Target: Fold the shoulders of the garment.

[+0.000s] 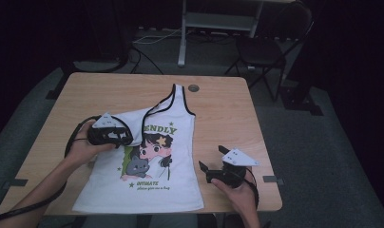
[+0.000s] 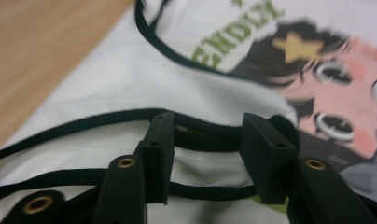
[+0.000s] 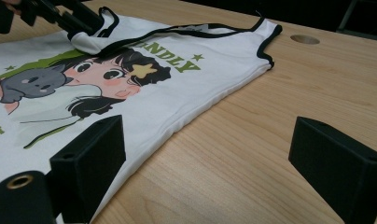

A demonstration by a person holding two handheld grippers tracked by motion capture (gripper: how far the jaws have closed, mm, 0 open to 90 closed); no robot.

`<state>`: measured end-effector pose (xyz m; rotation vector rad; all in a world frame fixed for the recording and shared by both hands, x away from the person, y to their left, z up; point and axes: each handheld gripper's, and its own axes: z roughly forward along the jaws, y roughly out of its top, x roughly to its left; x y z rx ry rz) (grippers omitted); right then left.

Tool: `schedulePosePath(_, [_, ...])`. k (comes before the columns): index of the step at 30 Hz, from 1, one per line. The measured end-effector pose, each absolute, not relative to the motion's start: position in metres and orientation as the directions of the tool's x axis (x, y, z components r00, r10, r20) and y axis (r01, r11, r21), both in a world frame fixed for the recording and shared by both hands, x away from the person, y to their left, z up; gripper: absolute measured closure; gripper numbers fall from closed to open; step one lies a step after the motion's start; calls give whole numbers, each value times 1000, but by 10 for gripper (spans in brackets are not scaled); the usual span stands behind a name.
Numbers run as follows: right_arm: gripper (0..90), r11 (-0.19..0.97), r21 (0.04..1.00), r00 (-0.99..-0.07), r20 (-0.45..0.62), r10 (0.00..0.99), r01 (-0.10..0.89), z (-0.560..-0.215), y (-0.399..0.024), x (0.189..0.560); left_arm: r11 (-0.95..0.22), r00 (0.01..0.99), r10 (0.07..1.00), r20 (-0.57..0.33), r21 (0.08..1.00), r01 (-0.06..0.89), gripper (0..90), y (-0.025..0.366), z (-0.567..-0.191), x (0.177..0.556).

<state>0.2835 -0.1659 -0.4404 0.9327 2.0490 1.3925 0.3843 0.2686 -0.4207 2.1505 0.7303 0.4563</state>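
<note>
A white tank top [image 1: 173, 185] with black trim and a cartoon girl and cat print lies flat on the wooden table [image 1: 223, 114], straps toward the far side. My left gripper [image 1: 131, 137] rests on the shirt's left armhole, where the cloth is folded over. Its jaws stand apart in the left gripper view [image 2: 207, 133]; a black-trimmed fold of the shirt [image 2: 107, 79] lies between them, and the pads are not pressing on it. My right gripper [image 1: 211, 157] sits on bare wood to the right of the shirt, open and holding nothing [image 3: 207, 135]. The shirt's side hem [image 3: 186, 70] lies just to its left.
A round cable hole [image 1: 194, 88] sits in the table near the far edge, just right of the strap. Beyond the table stand a dark chair [image 1: 264, 47] and a white desk frame [image 1: 183, 33] on grey carpet. Bare wood lies right of the shirt.
</note>
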Motion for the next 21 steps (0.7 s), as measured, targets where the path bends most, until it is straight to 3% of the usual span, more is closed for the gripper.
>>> schedulePosePath(6, [102, 236, 933, -644, -5, 765, 273, -440, -167, 284, -363, 724, 690, -4, 863, 352, 305, 293, -409, 366])
schedulePosePath(9, [102, 224, 931, -643, 14, 766, 288, -440, -168, 285, -269, 697, 715, -59, 897, 352, 297, 312, -406, 350])
schedulePosePath(11, [102, 219, 931, -641, 22, 767, 293, -440, -169, 286, -257, 684, 727, -66, 897, 359, 198, 316, -407, 346])
schedulePosePath(21, [102, 181, 942, -650, 50, 759, 283, -428, -165, 300, -160, 644, 757, -110, 925, 346, 198, 358, -415, 309])
